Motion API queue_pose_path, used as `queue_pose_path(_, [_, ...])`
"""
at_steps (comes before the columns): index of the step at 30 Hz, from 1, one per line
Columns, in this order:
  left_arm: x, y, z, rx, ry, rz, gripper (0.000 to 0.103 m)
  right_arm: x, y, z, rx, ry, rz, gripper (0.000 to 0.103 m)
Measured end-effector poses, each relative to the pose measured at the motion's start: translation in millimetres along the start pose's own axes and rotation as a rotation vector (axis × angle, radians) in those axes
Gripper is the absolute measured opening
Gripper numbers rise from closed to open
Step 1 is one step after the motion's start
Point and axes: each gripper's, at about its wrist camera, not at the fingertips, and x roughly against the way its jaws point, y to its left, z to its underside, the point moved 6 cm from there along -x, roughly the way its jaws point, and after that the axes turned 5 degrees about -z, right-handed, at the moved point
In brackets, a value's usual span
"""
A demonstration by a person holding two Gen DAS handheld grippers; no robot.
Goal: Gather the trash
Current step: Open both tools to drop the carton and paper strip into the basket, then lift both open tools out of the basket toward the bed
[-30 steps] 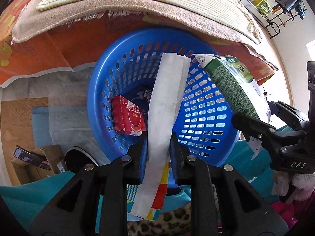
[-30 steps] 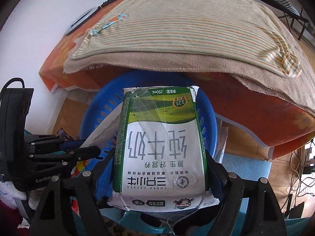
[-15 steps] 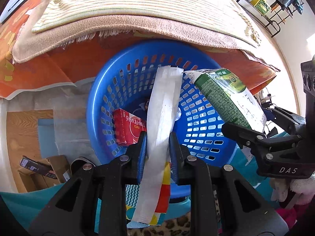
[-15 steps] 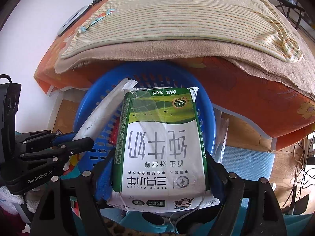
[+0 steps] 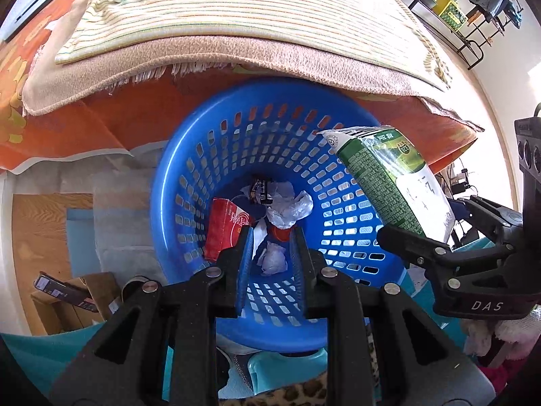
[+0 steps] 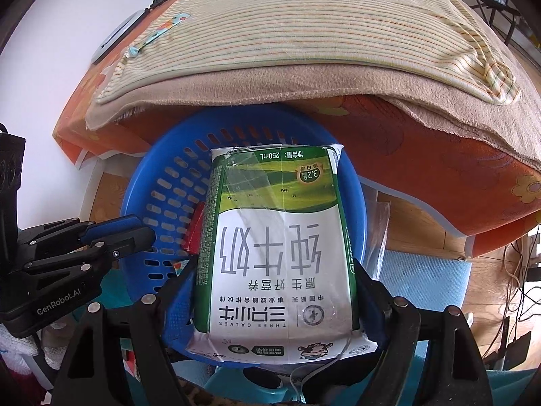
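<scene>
A: L gripper [image 5: 270, 250]?
B: Tilted steeply down, jaws narrow w/ a gap, nothing between the pads. Blue pads face each other, approx parallel.
A: R gripper [image 6: 274, 291]?
B: Also angled steeply down, jaws spread wide, pads pressing both sides of the milk carton [image 6: 275, 237]. Carton sticks out well past the fingertips.
A: How do they sit vs each other?
B: Side by side, close, not touching. R is just off L's right finger [image 5: 301, 253].
</scene>
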Motion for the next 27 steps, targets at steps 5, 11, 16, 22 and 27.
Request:
queue_pose_path(5, [-1.2, 2.6, -0.4, 0.008, 0.002, 0.0, 0.02, -3.1, 7.7, 2.9, 0.015, 0.021, -0.021, 0.084])
queue_pose_path(11, [-1.3, 2.6, -0.8, 0.01, 0.0, 0.0, 0.02, -6.9, 4.1, 1.8, -0.009, 0.023, -0.016, 0.083])
queue_pose_path(16, [0.1, 3.4, -2.0, 0.014, -0.009, 0.0, 0.028, -5.5, -0.2, 0.0, -0.033, 0.016, -0.028, 0.083])
queue_pose_path(22, [4.1, 1.0, -7.0, 0.0, -0.029, -0.009, 0.04, -1.8, -0.9, -1.3, -0.03, 0.004, -0.03, 0.084])
queue_pose_path(27, [11.4, 0.0, -13.2, -0.009, -0.06, -0.02, 0.048, 3.9, -3.6, -5.8, -0.033, -0.02, -0.02, 0.084])
